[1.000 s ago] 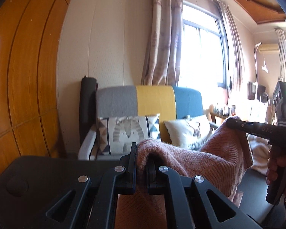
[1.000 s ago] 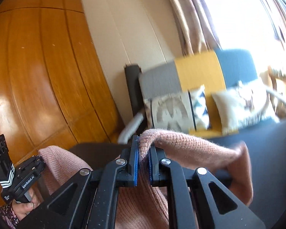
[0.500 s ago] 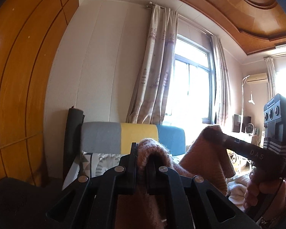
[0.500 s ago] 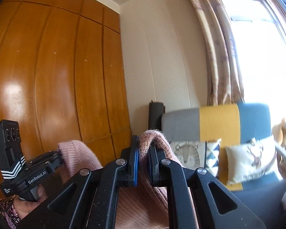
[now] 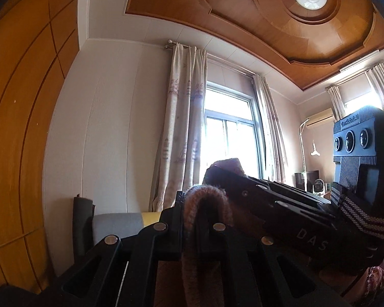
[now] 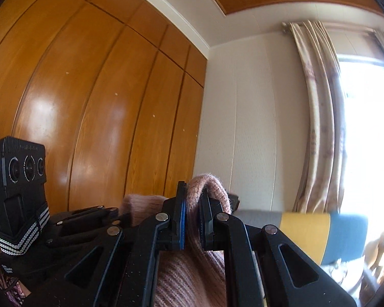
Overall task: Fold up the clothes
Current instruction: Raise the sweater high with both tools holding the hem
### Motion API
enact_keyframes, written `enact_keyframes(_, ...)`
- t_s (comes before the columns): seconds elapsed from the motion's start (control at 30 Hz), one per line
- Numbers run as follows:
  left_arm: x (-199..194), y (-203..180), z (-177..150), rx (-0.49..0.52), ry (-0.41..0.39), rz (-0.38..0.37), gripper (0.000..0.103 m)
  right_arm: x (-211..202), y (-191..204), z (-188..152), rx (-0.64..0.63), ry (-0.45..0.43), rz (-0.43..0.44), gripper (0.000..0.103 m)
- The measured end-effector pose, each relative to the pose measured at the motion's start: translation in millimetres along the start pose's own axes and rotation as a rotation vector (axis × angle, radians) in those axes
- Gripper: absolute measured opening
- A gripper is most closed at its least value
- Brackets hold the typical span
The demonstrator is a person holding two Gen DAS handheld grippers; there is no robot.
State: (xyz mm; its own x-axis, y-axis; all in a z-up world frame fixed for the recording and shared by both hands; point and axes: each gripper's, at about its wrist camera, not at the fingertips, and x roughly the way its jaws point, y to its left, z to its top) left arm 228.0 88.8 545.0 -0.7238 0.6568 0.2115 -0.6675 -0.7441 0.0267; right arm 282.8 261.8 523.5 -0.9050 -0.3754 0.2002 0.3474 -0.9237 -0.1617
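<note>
A pink knitted sweater is held up in the air by both grippers. In the left wrist view my left gripper is shut on a fold of it, and the cloth hangs down between the fingers. My right gripper comes in close from the right, with a bit of sweater sticking out at its tip. In the right wrist view my right gripper is shut on another fold of the sweater. My left gripper sits just to its left, clamping pink knit. The lower sweater is hidden.
A grey, yellow and blue sofa back stands ahead under a curtained window. Wooden wardrobe panels fill the left. A dark roll leans beside the sofa. A person's hand holds the right gripper's handle.
Both grippers have lifted and tilted upward with the sweater and have come closer together. The dark table and the sofa cushions have dropped out of view.
</note>
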Motion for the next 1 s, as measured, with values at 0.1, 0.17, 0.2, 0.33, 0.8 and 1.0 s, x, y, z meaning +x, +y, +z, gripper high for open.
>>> enact_keyframes(0.1, -10, -2, 20, -0.005, -0.028, -0.019, 0.005, -9, 9, 20, -0.014, -0.046, 0.010, 0.008)
enact_keyframes(0.17, -18, -3, 33, -0.011, -0.048, -0.036, 0.005, -15, 14, 30, -0.012, -0.071, 0.021, 0.008)
enact_keyframes(0.2, -22, -4, 40, -0.010, -0.057, -0.039, 0.005, -16, 14, 34, -0.012, -0.083, 0.029, 0.008)
enact_keyframes(0.33, -43, -10, 63, 0.001, -0.098, -0.046, 0.004, -25, 23, 53, -0.027, -0.130, 0.056, 0.008)
enact_keyframes(0.8, -111, -34, 104, -0.038, -0.182, -0.065, 0.003, -83, 69, 93, -0.022, -0.208, 0.129, 0.008)
enact_keyframes(1.0, -122, -40, 106, -0.059, -0.167, -0.078, 0.003, -99, 83, 99, -0.007, -0.219, 0.136, 0.008)
